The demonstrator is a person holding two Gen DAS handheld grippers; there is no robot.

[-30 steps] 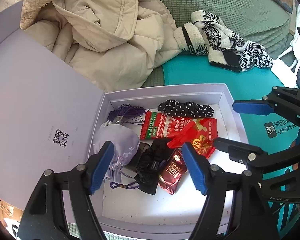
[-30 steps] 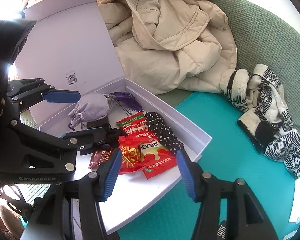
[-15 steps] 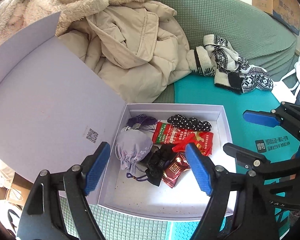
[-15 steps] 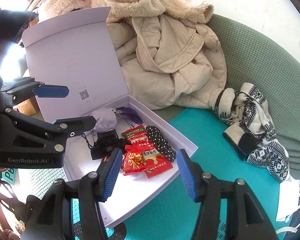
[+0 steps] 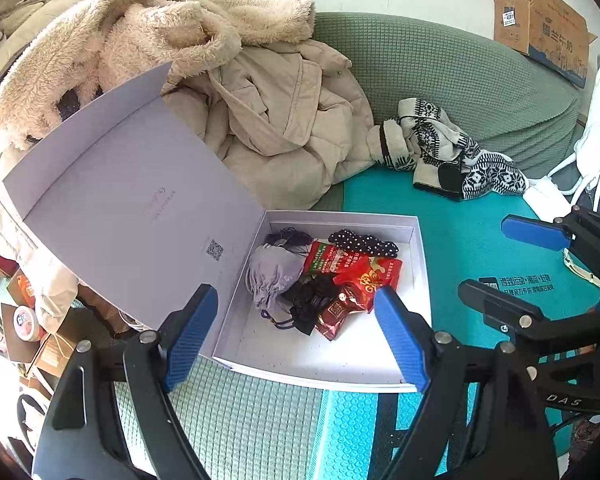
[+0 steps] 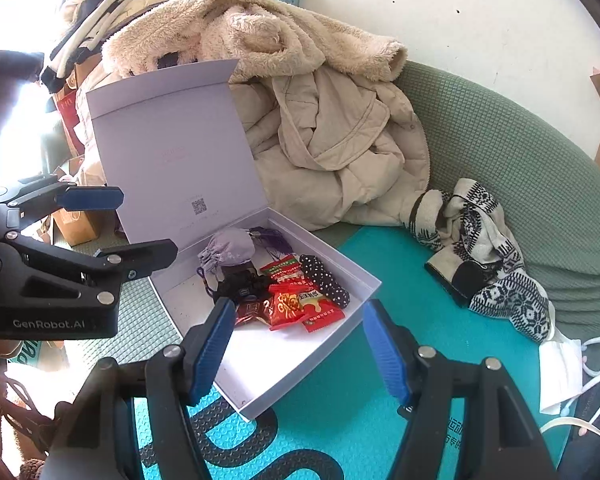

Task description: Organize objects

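Observation:
A white box (image 5: 418, 256) with its lilac lid (image 5: 140, 216) raised lies on the teal mat. It holds a lilac drawstring pouch (image 5: 274, 274), red snack packets (image 5: 364, 274), a black polka-dot scrunchie (image 5: 364, 242), a black pouch (image 5: 312, 304) and a purple tassel (image 5: 288, 236). The same box (image 6: 364, 280) shows in the right wrist view. My left gripper (image 5: 296, 340) is open and empty above the box's near edge. My right gripper (image 6: 298, 354) is open and empty above the box's near corner.
A beige coat (image 5: 284, 120) and fleece jacket (image 5: 112, 52) pile up behind the box. A patterned knit scarf (image 5: 448, 152) lies on the green sofa (image 5: 460, 72). A cardboard carton (image 5: 540, 28) sits on the sofa back. Small boxes (image 5: 24, 316) stand on the left.
Both grippers have pulled back and up from the box, so it looks smaller and farther away. Both stay open and empty. The box contents have not moved.

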